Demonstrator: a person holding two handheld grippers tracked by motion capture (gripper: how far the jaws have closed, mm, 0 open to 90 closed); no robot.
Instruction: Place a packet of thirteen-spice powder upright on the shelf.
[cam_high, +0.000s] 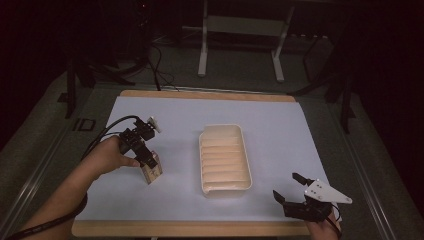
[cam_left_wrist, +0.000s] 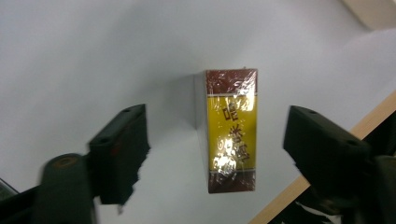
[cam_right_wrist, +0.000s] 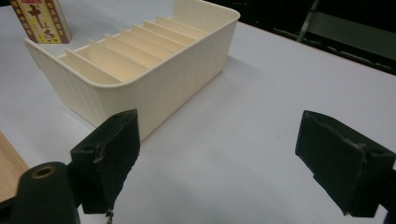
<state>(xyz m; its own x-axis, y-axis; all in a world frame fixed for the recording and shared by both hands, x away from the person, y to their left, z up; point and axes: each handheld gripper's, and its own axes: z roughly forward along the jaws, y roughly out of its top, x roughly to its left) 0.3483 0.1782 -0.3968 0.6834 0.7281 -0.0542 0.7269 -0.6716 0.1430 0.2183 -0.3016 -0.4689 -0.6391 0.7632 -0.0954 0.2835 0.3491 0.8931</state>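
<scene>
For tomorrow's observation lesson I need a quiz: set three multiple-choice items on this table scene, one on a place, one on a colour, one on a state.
1. Where does the small box stand relative to the divided tray?
A. inside it
B. on the table to its left in the high view
C. beyond its far end

2. What colour is the band across the middle of the box's wrapper?
A. yellow
B. green
C. blue

3. How do the jaws of the left hand-held gripper stand?
A. shut on the box
B. shut with nothing between
C. open, one on each side of the box

Key: 1 B, the high view shows it left of the tray; 2 A, the left gripper view shows yellow between brown ends; 3 C, gaps show on both sides.
</scene>
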